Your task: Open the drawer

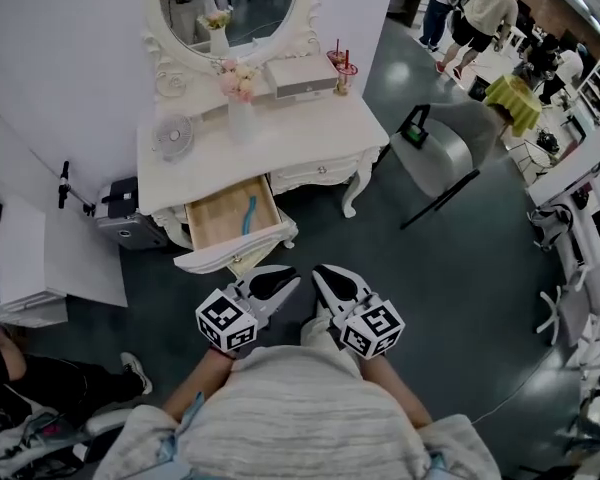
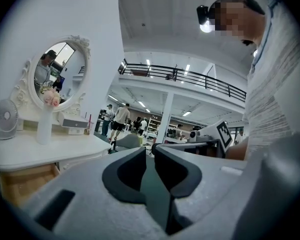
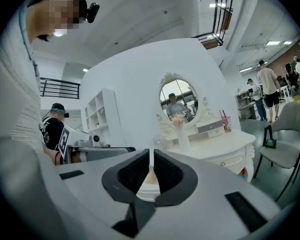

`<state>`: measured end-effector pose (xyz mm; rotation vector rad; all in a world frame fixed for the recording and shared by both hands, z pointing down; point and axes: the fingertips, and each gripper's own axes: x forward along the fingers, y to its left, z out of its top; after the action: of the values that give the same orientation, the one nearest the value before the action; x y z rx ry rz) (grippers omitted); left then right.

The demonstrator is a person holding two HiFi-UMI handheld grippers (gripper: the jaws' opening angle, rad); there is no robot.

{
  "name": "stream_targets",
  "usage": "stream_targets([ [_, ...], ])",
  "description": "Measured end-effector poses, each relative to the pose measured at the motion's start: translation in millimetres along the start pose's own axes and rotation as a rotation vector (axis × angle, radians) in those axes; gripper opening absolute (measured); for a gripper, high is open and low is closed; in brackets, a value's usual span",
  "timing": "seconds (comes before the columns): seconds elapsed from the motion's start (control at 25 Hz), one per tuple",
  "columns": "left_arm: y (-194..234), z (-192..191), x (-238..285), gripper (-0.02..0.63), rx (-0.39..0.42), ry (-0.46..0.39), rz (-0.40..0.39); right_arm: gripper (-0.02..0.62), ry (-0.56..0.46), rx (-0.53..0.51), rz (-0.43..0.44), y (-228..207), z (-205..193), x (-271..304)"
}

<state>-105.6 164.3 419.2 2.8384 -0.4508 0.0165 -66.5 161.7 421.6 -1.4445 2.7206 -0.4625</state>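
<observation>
At the front left of the white bench [image 1: 310, 133], the drawer [image 1: 208, 230] stands pulled out, its wooden bottom open to view and a blue thing [image 1: 248, 214] lying in it. The second drawer front to its right sits flush with the bench. On the bench top are a small fan [image 1: 171, 135], a vase of pink flowers [image 1: 240, 118], a white box [image 1: 300, 76] and a cup with straws [image 1: 342, 71], all below an oval mirror [image 1: 228, 3] in a carved frame. Both grippers are held close to the person's body, side by side and apart from the drawer front, touching nothing. The left gripper [image 1: 292, 278] has its fingers drawn together to a narrow slit with nothing in it; its own view looks past the bench into the hall. The right gripper [image 1: 320, 272] has its fingers clenched and empty, and its own view faces the bench and mirror. A grey chair [image 1: 440, 153] stands to the right of the bench on the dark floor, and other people are walking in the background.
</observation>
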Motion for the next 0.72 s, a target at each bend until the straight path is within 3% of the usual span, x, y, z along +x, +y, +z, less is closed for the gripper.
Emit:
stream_targets([
  [0.4,62,21,91,0.063,-0.002,0.008,0.046,0.011,0.006,-0.007,0.023,-105,35,36],
  [0.72,95,38,136,0.063,-0.003,0.003,0.096,0.011,0.011,-0.008,0.071,-153,57,57],
])
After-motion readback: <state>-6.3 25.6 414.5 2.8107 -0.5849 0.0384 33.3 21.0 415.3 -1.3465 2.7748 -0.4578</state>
